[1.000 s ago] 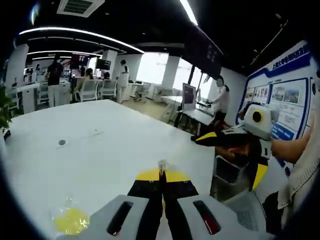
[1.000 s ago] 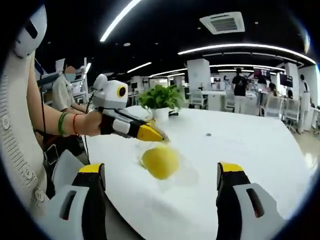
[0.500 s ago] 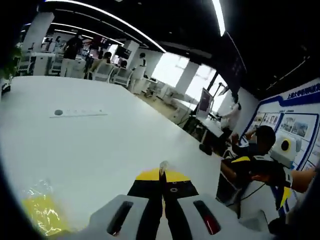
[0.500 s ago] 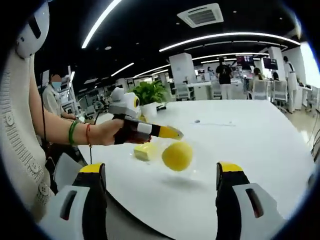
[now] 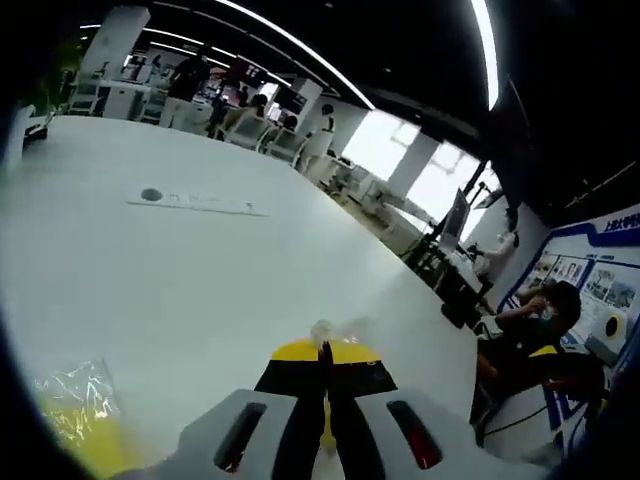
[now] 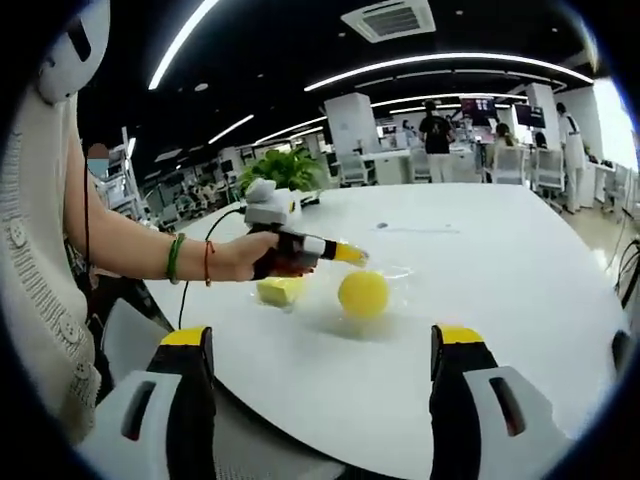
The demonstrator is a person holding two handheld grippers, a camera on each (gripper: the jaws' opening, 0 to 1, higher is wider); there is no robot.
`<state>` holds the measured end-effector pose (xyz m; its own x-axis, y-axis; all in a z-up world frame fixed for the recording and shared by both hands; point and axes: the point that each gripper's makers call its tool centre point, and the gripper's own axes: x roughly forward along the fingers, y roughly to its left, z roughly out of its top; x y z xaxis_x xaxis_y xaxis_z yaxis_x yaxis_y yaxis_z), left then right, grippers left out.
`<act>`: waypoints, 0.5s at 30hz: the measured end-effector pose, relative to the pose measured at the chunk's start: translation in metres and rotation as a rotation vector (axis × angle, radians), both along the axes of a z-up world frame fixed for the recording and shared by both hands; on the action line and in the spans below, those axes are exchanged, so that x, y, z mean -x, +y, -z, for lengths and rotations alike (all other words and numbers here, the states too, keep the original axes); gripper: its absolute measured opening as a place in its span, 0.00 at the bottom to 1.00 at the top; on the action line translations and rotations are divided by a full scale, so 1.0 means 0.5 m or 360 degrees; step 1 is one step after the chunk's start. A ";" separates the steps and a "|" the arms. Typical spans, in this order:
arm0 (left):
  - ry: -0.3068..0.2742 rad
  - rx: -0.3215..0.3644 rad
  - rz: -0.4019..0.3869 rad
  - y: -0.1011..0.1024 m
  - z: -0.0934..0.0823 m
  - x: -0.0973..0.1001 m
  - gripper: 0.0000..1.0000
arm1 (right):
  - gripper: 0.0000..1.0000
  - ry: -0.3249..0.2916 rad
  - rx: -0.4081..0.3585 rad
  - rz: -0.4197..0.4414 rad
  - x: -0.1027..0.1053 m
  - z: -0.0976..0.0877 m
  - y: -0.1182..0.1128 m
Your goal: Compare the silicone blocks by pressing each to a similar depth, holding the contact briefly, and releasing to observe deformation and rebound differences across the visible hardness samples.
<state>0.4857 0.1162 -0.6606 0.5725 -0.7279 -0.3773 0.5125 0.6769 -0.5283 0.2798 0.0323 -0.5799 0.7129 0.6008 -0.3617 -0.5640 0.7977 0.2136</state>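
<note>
- The left gripper (image 6: pixel 345 253) reaches over the white table (image 6: pixel 500 260), its yellow tips pressed together right beside the yellow ball (image 6: pixel 363 293) — touching its top or just above it, I can't tell which.
- In the left gripper view its jaws sit tight against each other, a scrap of clear film (image 5: pixel 322 330) apparently pinched at the tips.
- The right gripper (image 6: pixel 315 350) hangs back at the table's near edge, jaws spread wide and holding nothing.
- The ball sits mid-table in clear wrap (image 6: pixel 395 272); a yellow block (image 6: pixel 278 291) lies just beside it, under the person's hand (image 6: pixel 250 258).
- Count: two yellow samples — one ball, one block — and two grippers. A potted plant (image 6: pixel 280 170) stands at the table's far end.
- In the left gripper view a yellow, film-wrapped sample (image 5: pixel 75 410) shows at the lower left; which of the two it is, I can't say.
- What could go wrong, as I see it:
  - The ball is round, so an off-centre press could send it rolling away and spoil the depth match.
  - The slick wrap may let the closed tips skid off, or cling and lift the sample on release, hiding the rebound.
  - The block lies so near the hand that a careless move could nudge it.
</note>
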 end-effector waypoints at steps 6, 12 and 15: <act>0.0046 -0.0031 -0.0040 0.010 0.047 -0.018 0.00 | 0.83 0.0024 0.0018 -0.0020 -0.013 0.008 0.006; 0.0054 -0.0103 -0.0052 0.011 0.076 -0.040 0.00 | 0.82 0.0053 0.0008 -0.0042 -0.020 0.022 0.020; 0.0075 -0.0166 -0.0077 0.022 0.098 -0.046 0.00 | 0.81 0.0060 0.0005 -0.0056 -0.022 0.024 0.029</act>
